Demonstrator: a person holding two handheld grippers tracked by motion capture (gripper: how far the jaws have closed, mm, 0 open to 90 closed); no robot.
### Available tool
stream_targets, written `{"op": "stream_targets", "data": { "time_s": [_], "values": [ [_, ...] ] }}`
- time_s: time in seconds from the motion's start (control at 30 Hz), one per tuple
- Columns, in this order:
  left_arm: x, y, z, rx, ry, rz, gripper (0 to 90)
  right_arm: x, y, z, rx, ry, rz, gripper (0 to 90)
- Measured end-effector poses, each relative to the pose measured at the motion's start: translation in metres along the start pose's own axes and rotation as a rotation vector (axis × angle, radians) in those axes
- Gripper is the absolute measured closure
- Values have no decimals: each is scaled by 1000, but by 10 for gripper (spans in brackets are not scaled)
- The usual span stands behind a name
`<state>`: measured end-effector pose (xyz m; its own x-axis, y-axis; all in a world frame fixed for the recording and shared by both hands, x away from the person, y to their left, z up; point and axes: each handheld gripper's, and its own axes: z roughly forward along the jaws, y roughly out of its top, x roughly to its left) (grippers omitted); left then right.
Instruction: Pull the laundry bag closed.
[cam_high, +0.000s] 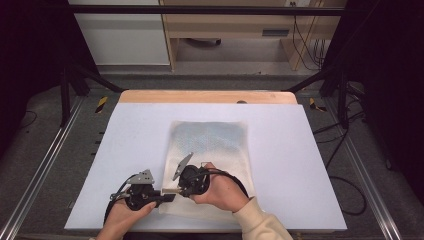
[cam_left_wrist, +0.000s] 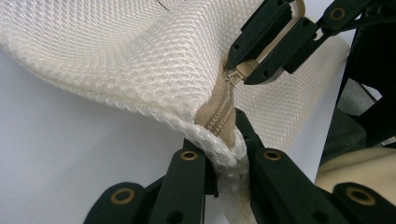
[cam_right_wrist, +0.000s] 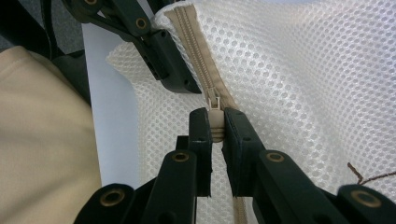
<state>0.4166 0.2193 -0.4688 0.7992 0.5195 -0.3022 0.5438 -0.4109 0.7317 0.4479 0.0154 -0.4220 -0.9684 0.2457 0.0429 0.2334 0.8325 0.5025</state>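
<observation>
Item: one white mesh bag (cam_high: 210, 150) with a beige zipper (cam_left_wrist: 219, 114), lying flat on the white table (cam_high: 300, 165), its near edge lifted off the table at the corner closest to the person. Left gripper (cam_high: 167, 196): at the bag's near left corner, jaws clamped on the bag's edge at the zipper's end (fabric bunched between the pads). Right gripper (cam_high: 172, 191): just beside the left one over the same corner, jaws pinched together on the zipper pull (cam_right_wrist: 215, 122).
</observation>
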Motion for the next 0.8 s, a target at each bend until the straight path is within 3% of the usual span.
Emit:
{"op": "stream_targets", "data": {
  "time_s": [0.8],
  "values": [
    [-1, 1, -1, -18, -4, 1, 846, -1, -5, -6, 2, -11, 8, 821]
  ]
}}
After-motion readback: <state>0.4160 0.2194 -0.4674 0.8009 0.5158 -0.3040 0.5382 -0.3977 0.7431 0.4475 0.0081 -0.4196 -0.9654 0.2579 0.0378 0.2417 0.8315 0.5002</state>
